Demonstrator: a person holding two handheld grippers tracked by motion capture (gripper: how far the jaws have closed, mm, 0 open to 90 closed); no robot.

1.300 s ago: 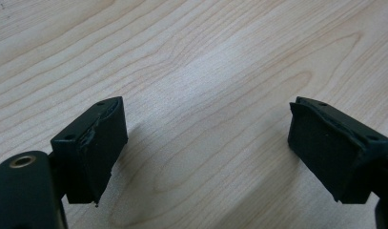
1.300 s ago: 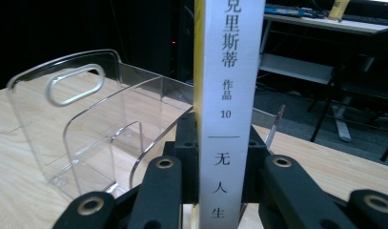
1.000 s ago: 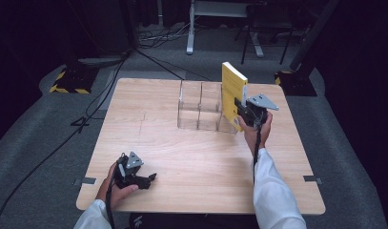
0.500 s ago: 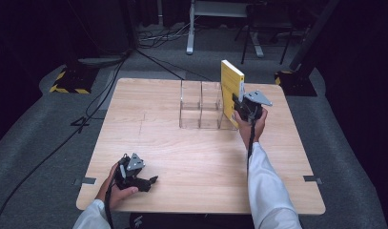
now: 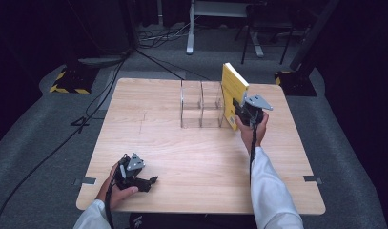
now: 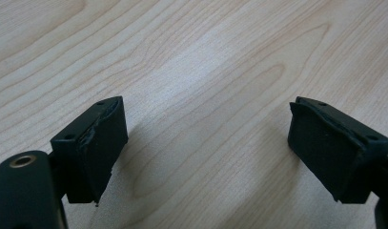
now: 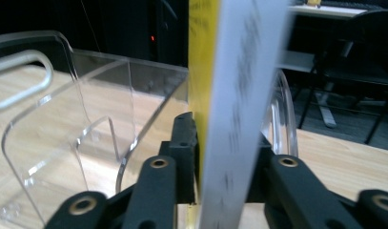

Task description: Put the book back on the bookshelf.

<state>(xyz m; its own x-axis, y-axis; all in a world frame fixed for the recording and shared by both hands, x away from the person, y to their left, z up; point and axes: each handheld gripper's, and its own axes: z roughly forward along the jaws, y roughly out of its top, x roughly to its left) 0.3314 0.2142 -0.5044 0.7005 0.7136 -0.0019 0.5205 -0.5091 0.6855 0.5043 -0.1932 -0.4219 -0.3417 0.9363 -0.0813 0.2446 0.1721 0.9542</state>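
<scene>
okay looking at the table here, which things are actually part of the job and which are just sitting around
Part of the job:
- yellow book, upright between the right gripper fingers, which have just been opening
- clear acrylic rack beside it

Just lying about:
- left gripper, open, resting on the table
- cables and black chair on the floor

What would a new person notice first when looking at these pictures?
The yellow book stands out: it is upright at the right end of the clear acrylic rack on the far part of the wooden table, with the right gripper at its edge. Its jaws have just been opening slightly, with the book between them. The left gripper rests open at the near left edge, holding nothing.
</scene>
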